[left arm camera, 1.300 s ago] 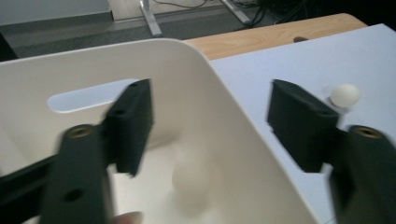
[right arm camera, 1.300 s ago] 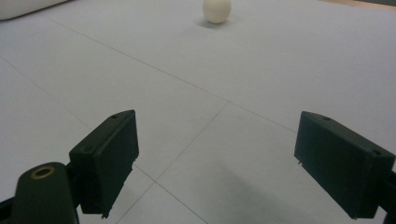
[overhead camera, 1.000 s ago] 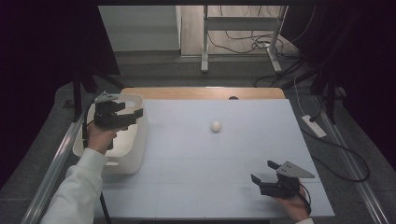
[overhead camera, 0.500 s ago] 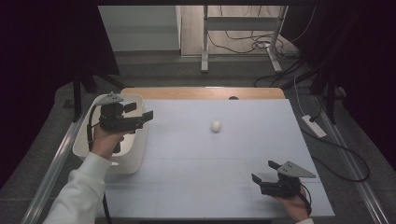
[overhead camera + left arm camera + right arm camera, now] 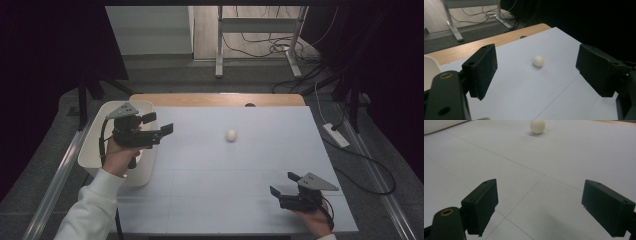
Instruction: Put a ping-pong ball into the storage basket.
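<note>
A small white ball lies alone on the pale table sheet, right of centre and towards the back; it appears too in the left gripper view and the right gripper view. My left gripper hovers over the right rim of a white bin at the table's left edge, pointing right towards the ball, jaws open and empty. My right gripper rests low near the front right corner, jaws wide open with nothing between them.
A wooden table edge runs along the back with a dark hole in it. Metal rails flank the table on both sides. Beyond it stand a desk frame and floor cables; a white power strip lies to the right.
My left gripper has lifted from over the bin and swung right, reaching past the bin's rim over the sheet. The right gripper and the ball stayed put.
</note>
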Motion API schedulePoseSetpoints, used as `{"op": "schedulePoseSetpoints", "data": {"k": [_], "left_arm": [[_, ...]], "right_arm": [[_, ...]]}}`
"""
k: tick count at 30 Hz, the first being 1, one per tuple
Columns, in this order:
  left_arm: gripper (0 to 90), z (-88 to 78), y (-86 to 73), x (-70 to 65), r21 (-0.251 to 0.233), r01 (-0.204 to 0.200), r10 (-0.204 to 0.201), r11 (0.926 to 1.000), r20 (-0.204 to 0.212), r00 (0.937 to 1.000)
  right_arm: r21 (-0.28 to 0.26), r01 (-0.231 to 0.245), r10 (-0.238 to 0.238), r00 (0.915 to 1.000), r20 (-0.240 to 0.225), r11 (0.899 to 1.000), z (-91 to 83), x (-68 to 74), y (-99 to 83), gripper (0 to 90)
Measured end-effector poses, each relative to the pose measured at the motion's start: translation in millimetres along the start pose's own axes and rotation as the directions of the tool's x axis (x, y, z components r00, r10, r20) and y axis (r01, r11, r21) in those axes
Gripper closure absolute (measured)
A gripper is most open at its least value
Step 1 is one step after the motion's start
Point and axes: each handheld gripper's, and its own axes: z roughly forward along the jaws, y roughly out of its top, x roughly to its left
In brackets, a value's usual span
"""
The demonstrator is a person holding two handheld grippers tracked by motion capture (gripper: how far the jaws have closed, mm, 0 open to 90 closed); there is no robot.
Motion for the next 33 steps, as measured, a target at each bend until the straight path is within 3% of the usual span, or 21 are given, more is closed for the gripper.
{"op": "schedulePoseSetpoints", "data": {"k": [9, 33], "left_arm": [[17.9, 10.8, -0.5, -16.2, 0.017, -0.033, 0.032, 0.9993, 0.051, 0.9982], [17.7, 36.2, -12.4, -41.4, 0.074, -0.081, 0.072, 0.994, 0.121, 0.99]], "right_arm": [[0.003, 0.003, -0.003, 1.0, 0.0, 1.0, 1.8, -0.7, 0.3, 14.0], [0.004, 0.012, -0.012, 0.9999, -0.004, 1.0, 4.3, -0.1, 1.3, 14.0]]}}
